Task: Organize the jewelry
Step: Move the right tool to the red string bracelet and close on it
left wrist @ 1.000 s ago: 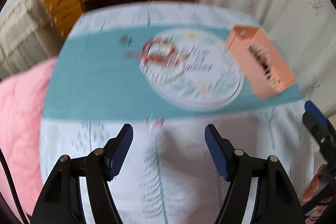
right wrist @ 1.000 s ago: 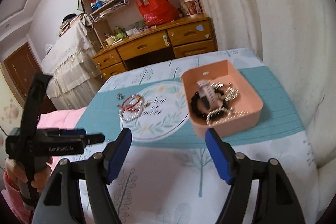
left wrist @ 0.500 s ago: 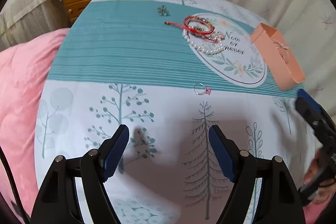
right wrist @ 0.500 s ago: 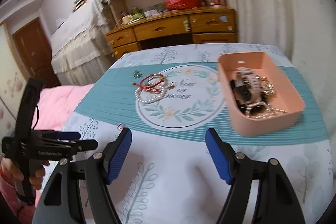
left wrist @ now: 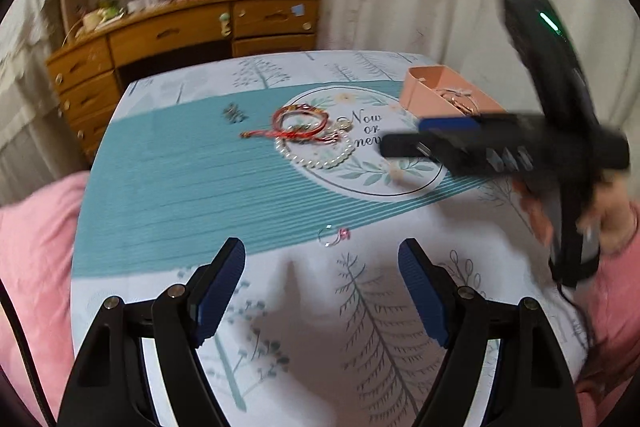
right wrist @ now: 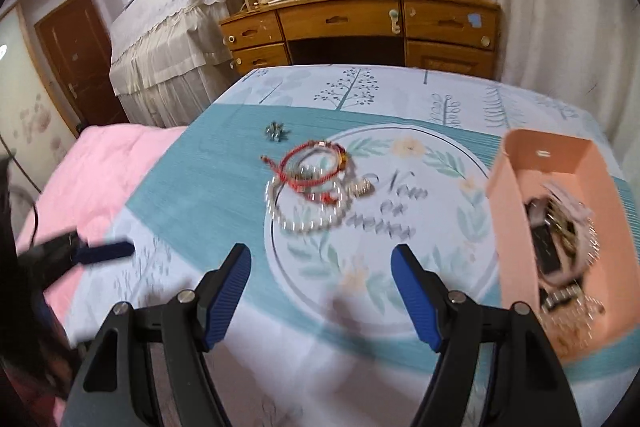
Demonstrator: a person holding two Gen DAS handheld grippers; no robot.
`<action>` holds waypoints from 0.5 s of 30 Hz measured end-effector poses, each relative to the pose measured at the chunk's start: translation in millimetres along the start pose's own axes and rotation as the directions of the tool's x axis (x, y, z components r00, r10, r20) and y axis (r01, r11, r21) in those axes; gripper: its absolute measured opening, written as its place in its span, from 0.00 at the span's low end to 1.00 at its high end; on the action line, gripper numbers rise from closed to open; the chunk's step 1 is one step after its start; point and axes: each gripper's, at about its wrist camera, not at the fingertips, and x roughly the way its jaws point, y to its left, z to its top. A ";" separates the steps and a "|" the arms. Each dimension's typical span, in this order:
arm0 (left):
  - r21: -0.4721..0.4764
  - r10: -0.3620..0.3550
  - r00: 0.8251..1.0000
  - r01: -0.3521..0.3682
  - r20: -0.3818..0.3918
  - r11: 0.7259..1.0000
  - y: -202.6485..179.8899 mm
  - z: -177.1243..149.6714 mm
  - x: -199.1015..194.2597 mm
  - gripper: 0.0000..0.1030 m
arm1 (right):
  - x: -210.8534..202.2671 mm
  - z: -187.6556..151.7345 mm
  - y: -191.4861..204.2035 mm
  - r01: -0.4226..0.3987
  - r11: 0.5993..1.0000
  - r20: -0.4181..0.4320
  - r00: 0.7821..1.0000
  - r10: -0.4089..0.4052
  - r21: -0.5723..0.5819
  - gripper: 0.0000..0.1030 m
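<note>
Hovering over the near part of the tablecloth [left wrist: 168, 187]: left gripper [left wrist: 322, 283], jaws standing apart after just opening wider, nothing between them. Lying just past its tips, on the white cloth by the teal band's edge: a small ring [left wrist: 334, 235] with a pink stone.

Hanging over the round flower print: right gripper [right wrist: 320, 281], jaws also standing apart, gripping nothing (a bit blurry in the left view, where it is reaching in from the right [left wrist: 400, 143]).

Sitting farther off, at the left edge of the print: red bracelets [right wrist: 314, 167] lying on top of a pearl bracelet [right wrist: 304, 215], touching. Resting a little to the far left of them: a small dark flower pin [right wrist: 275, 131].

Sitting to the right, well apart from the bracelets: pink tray [right wrist: 508, 211], holding a heap of jewelry [right wrist: 560, 239].
</note>
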 end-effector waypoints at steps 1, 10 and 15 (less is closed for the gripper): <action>0.009 -0.004 1.000 0.004 0.001 1.000 -0.9 0.4 2.6 0.75 | 6.3 7.1 -1.2 -0.007 1.000 -0.008 1.000 0.007 0.014 0.71; 0.065 -0.011 0.999 0.014 -0.049 0.998 -5.1 4.6 34.2 0.75 | 62.8 56.6 3.7 -0.001 0.999 -0.041 0.999 0.003 0.042 0.71; 0.072 -0.025 0.999 0.027 -0.034 0.997 -5.8 4.2 41.8 0.66 | 88.7 69.3 15.0 0.016 1.000 -0.086 0.996 -0.017 -0.013 0.71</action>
